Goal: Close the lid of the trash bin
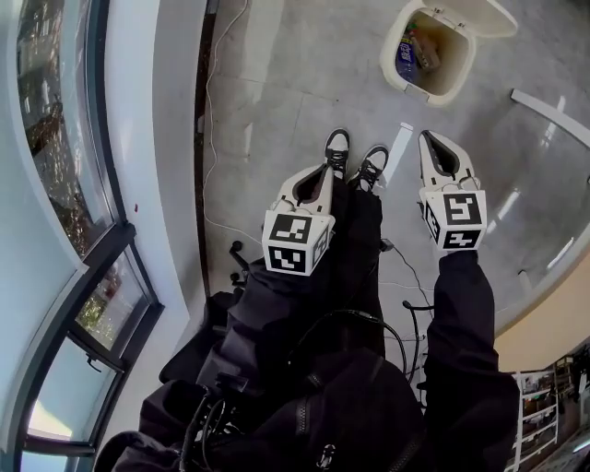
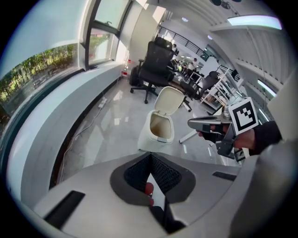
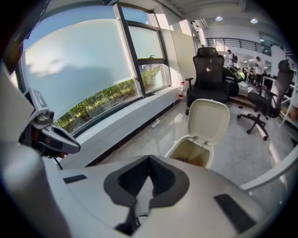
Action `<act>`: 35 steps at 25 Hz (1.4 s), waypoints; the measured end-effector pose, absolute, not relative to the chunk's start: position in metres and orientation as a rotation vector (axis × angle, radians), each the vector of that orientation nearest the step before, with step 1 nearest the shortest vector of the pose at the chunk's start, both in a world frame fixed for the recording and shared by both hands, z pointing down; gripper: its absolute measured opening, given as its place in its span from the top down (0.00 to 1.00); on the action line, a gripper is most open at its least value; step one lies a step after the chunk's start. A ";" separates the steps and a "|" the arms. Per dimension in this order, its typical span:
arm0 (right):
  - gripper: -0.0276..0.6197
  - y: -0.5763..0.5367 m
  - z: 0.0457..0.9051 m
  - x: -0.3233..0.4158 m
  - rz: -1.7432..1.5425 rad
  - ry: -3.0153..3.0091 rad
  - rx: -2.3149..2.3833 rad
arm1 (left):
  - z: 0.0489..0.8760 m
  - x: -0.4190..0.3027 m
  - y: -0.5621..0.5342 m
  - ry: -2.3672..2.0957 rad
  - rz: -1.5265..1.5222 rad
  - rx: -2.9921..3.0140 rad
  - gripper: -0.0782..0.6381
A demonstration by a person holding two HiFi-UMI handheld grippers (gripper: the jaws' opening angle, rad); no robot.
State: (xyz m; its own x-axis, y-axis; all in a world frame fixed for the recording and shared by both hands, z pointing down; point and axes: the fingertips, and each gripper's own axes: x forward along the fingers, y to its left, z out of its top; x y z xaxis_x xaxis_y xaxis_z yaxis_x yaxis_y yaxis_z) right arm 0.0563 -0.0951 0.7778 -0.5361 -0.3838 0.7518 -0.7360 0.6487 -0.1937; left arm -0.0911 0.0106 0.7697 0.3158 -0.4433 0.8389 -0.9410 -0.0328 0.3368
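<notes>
- Head view: trash bin point(image 1: 392, 60) is seen upper right, lid point(image 1: 484, 17) raised.
- Left gripper point(image 1: 326, 170) and right gripper point(image 1: 427, 137) fingers are seen closed, nothing gripped between them.

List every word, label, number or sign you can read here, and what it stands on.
No text here can be read.
Marker cubes: black-and-white square patterns only, no letters.
Blue packet in the trash bin: print too small to read.
</notes>
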 end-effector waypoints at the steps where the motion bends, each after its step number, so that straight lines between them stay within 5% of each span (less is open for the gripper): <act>1: 0.95 -0.099 0.783 0.057 0.646 -2.172 0.859 | 0.773 -0.093 0.015 -1.273 0.665 1.629 0.90; 21: 0.94 -0.320 0.758 0.101 0.139 -2.132 0.736 | 0.791 -0.096 0.018 -1.251 0.642 1.558 0.90; 35: 0.74 -0.386 0.790 0.127 -0.024 -1.860 0.585 | 0.794 -0.104 0.024 -1.251 0.628 1.537 0.90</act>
State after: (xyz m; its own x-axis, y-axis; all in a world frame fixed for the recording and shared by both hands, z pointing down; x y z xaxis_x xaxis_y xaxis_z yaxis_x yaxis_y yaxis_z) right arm 0.1266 -0.3862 0.7901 -0.2468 -0.4039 0.8809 -0.3807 0.8763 0.2951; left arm -0.1041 0.0240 0.7942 0.3258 -0.3978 0.8577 -0.9253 0.0519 0.3756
